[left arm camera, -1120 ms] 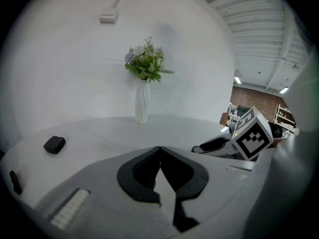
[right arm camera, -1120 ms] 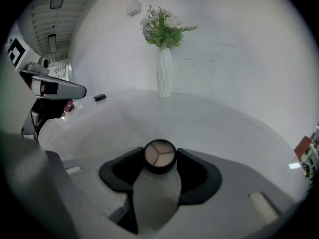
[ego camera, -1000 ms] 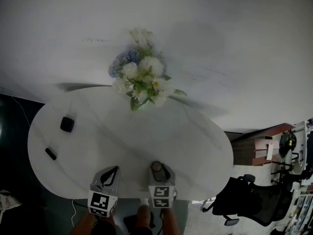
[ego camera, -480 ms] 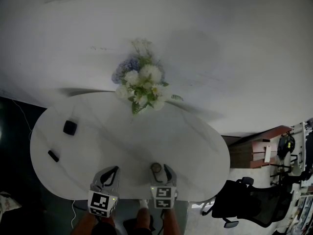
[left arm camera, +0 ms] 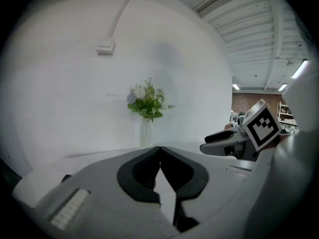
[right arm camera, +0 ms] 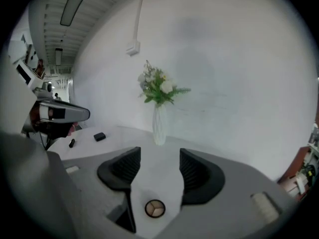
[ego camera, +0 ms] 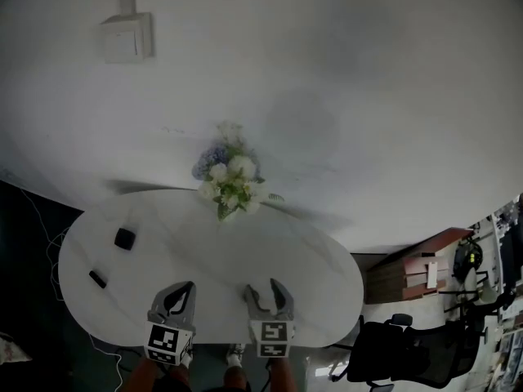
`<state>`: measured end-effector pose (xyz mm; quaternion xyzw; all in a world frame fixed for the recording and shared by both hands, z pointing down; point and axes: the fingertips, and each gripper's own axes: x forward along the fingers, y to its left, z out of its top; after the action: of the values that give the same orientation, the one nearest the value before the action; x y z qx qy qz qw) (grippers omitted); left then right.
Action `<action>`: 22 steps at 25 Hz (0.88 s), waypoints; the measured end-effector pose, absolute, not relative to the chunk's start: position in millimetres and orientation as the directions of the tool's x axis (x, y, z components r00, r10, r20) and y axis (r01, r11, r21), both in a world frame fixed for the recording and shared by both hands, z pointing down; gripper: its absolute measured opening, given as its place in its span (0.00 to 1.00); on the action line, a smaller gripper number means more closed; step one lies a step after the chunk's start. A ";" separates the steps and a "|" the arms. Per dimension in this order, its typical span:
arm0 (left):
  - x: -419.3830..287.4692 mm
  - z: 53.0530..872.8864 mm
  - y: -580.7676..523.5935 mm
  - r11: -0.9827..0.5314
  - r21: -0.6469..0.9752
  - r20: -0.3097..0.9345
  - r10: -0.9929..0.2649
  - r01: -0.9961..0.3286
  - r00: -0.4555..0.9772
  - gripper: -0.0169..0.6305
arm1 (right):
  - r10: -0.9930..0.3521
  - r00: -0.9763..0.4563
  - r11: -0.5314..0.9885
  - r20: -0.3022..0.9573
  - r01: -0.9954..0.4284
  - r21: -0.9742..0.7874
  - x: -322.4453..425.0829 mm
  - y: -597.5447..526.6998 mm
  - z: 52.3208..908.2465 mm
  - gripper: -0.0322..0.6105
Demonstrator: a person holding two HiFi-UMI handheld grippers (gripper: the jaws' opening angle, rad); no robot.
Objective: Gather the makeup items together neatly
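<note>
On the white oval table (ego camera: 310, 260), a black square compact (ego camera: 124, 238) and a small black tube (ego camera: 97, 278) lie at the left end. A round jar with a gold lid (right arm camera: 154, 208) stands on the table below my right gripper (ego camera: 265, 288), seen only in the right gripper view. That gripper (right arm camera: 159, 156) is open and lifted clear of the jar. Its jaws have just been opening and nothing is between them. My left gripper (ego camera: 188, 286) hovers beside it, shut and empty, its tips meeting (left arm camera: 159, 148).
A white vase of flowers (ego camera: 231, 178) stands at the table's back edge against the wall. A black office chair (ego camera: 392, 349) and a wooden cabinet (ego camera: 417, 268) are off to the right. A switch box (ego camera: 127, 37) is on the wall.
Both grippers have risen from the table. The jar that stood between the right jaws stays on the table below them. The head view has tilted up, showing more wall.
</note>
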<state>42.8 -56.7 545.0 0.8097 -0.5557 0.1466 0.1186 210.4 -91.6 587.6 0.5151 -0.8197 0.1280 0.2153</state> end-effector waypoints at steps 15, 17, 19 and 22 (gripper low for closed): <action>20.0 436.1 -50.8 -0.324 -0.033 0.201 -0.929 -0.945 0.312 0.04 | -0.873 -0.434 0.454 0.221 -0.890 0.044 176.7 -82.7 439.6 0.18; 15.0 429.4 -49.4 -0.317 -0.041 0.188 -0.934 -0.948 0.304 0.04 | -0.871 -0.445 0.463 0.209 -0.885 0.045 169.8 -79.1 434.9 0.14; 12.0 424.4 -47.2 -0.312 -0.043 0.177 -0.937 -0.949 0.300 0.04 | -0.867 -0.453 0.471 0.206 -0.881 0.043 165.1 -74.3 433.5 0.12; 9.7 421.6 -43.7 -0.306 -0.038 0.171 -0.940 -0.951 0.295 0.04 | -0.864 -0.459 0.477 0.208 -0.878 0.042 161.5 -68.7 433.5 0.08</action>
<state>9.7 -43.7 421.6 0.8040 -0.5882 0.0806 0.0351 161.5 -68.7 433.5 0.5101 -0.8535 0.0356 0.1006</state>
